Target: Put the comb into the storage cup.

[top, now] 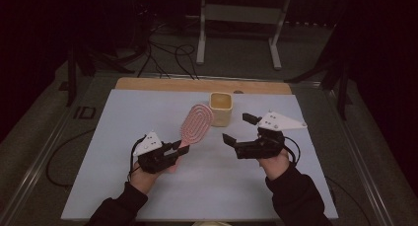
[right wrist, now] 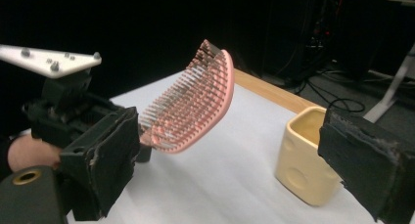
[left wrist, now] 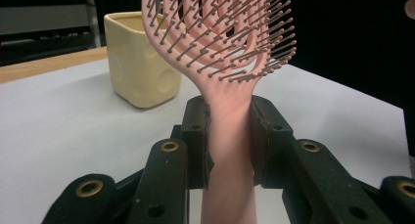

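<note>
The left gripper (top: 178, 148) has its jaws clamped on the handle of a pink hairbrush (top: 196, 123) — in the left gripper view the two pads press the handle from both sides, and the bristled head rises above them. The brush is off the tabletop, slanting up and away toward the far right, its head ending just beside a pale yellow cup (top: 221, 108); whether the two touch cannot be told. In the right gripper view the bristles (right wrist: 188, 106) face down and toward the camera.

The right gripper (top: 240, 129) hangs above the tabletop to the right of the brush, its jaws wide apart with nothing between them — one pad points toward the brush, the other toward the cup. A grey three-cornered plate (top: 282, 121) sits on top of it.

The cup stands upright on the white tabletop (top: 128, 137), near its far edge, where a strip of wood (top: 162, 84) shows.
</note>
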### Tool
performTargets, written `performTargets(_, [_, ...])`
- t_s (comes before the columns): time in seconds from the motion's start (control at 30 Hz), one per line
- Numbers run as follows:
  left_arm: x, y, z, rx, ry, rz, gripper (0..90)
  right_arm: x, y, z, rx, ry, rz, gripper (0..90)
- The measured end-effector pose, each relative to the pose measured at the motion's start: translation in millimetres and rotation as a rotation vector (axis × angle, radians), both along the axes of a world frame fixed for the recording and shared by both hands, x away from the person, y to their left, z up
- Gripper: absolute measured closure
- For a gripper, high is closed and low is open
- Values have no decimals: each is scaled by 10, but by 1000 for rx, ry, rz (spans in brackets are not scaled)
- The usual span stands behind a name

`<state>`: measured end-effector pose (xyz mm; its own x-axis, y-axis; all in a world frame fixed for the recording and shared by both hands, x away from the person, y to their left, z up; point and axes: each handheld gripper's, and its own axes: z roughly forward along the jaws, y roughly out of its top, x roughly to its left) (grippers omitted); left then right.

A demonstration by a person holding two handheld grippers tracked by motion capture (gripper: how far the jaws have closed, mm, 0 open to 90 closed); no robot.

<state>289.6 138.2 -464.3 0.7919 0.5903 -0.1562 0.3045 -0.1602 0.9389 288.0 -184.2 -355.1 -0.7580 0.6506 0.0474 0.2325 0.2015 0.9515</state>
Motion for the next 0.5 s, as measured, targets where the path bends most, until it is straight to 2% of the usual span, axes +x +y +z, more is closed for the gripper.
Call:
performTargets(0.07, [-2,-1,3,-1,-4,-2,722,21,9,2,6,6,0,81])
performTargets(0.13, [-3,-1,6,-7,-4,-7,722,87,42,2,34,48,13,82])
performTargets(0.23, [-8,-4,8,-7,-8,-6,722,175,91,0,67,111,-2,81])
performTargets(0.33, [-10,-3,8,-10,-10,-8,722,251,115,-14,124,172,13,82])
performTargets(0.5, [-9,-7,7,-13,-10,-13,722,366,161,-31,192,246,25,82])
